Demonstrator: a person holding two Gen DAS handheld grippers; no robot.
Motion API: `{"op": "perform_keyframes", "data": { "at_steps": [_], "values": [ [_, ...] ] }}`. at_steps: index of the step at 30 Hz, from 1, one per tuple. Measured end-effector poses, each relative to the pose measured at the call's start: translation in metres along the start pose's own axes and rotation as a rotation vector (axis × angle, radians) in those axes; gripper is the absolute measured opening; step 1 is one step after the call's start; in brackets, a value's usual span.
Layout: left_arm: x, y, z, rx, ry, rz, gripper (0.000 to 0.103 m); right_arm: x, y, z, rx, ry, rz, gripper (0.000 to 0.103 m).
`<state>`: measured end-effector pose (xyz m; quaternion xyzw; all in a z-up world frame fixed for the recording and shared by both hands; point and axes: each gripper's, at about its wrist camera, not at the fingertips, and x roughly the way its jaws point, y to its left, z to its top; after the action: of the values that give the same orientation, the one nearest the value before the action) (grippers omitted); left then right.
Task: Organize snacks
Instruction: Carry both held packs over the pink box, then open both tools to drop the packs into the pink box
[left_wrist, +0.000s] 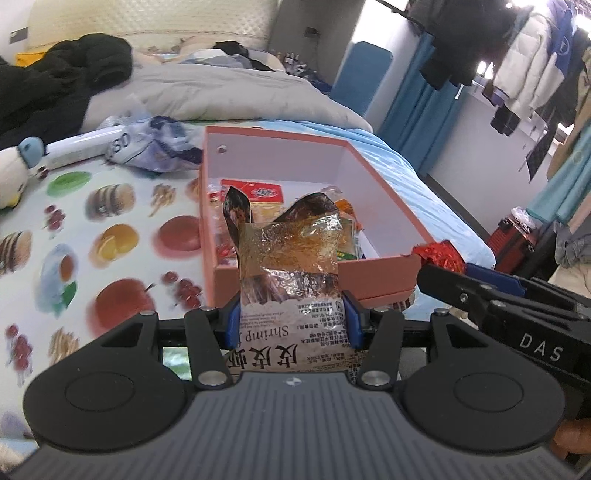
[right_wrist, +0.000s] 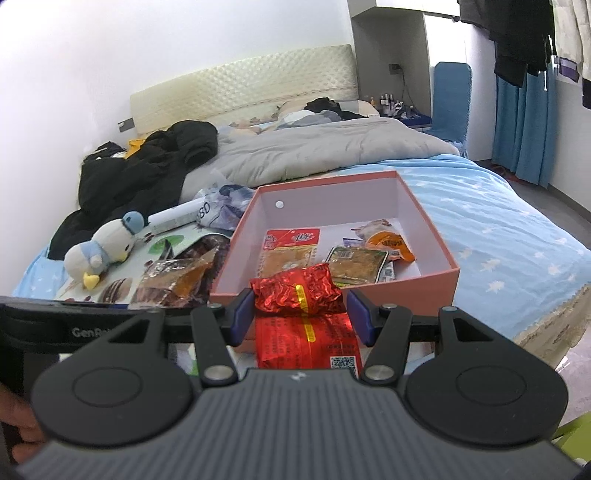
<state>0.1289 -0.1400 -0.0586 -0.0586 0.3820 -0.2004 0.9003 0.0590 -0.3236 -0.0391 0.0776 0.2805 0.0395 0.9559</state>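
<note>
1. Bedroom setting: bed (right_wrist: 498, 206) carries a fruit-print mat (left_wrist: 110, 229) on the left and an open pink box (right_wrist: 428, 221) on the right.
2. Left claw (left_wrist: 291, 317) is clamped on a shrimp snack packet (left_wrist: 291, 258); the box lies directly ahead, packet's long axis pointing into it.
3. Right claw (right_wrist: 301, 314) is clamped on a red foil packet (right_wrist: 295, 291), at the box's near wall.
4. Count: two packets held; at least three lie inside the box.
</note>
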Motion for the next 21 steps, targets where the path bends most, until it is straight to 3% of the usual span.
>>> {"op": "perform_keyframes", "data": {
  "at_steps": [9,21],
  "values": [
    [0.053,0.002,0.053,0.054,-0.012,-0.018,0.058,0.044,-0.016,0.028,0.013,-0.027,0.027,0.058],
    [0.138,0.032,0.135,0.02,-0.017,0.015,0.058,0.131,-0.038,0.074,0.019,-0.041,0.064,0.058]
  ]
}}
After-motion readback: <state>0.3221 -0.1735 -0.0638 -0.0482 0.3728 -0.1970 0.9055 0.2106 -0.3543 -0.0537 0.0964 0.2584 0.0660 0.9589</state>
